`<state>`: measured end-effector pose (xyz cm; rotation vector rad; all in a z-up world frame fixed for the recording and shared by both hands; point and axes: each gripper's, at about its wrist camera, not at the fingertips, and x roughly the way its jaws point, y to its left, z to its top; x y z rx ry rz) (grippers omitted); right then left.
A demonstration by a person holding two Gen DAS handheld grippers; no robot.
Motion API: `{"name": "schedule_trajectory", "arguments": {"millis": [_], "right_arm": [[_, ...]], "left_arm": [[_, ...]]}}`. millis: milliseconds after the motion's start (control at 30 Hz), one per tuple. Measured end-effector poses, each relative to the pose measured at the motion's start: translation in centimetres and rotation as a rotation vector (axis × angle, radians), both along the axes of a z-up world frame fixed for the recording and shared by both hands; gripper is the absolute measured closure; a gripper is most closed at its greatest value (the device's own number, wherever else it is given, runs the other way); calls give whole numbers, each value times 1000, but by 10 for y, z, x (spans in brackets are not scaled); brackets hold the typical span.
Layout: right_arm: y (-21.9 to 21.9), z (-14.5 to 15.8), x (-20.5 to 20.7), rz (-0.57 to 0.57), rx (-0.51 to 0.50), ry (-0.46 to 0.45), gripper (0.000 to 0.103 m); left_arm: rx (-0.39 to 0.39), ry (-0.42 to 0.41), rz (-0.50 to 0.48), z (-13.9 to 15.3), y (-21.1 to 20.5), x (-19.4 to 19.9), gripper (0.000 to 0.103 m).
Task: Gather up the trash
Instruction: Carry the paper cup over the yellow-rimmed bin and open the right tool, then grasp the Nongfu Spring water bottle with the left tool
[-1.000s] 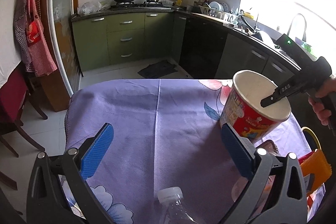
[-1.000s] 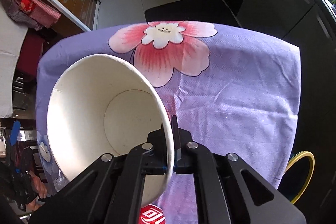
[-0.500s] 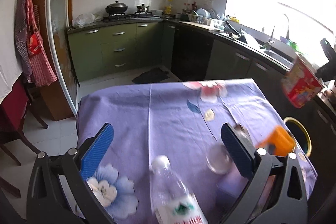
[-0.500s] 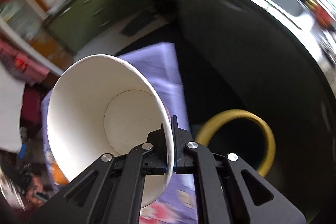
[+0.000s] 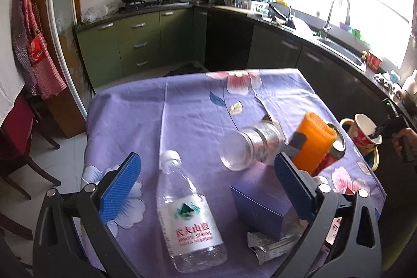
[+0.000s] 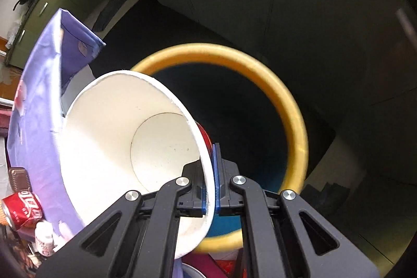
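Right gripper, jaws pinching the cup wall, holds it at frame centre over the bin. Centre the cup above the opening before releasing. Left gripper jaws are spread above the bottle on the worktop.

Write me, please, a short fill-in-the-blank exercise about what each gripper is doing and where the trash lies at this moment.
1. The right gripper is shut on the rim of the paper ____.
2. The paper cup hangs over a bin whose rim is ____.
3. The left gripper is ____ and holds nothing.
4. The water bottle lies on the ____ floral tablecloth.

Missing words: cup; yellow; open; purple
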<state>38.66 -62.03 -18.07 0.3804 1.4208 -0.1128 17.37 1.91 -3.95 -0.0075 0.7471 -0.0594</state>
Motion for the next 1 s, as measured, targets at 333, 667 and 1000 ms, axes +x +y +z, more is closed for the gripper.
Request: {"name": "schedule_trajectory", "arguments": {"millis": [333,667,1000], "right_arm": [[8,-23,13,18,6,7,70],[16,49,-24,98,78,-156,70],[46,51,-50,182,107,-168,70]], "left_arm": [[52,50,-23,-12,-21,2,6],[128,182,22,-27,-6,2,6],[87,457,67,-74,24,35,6]]}}
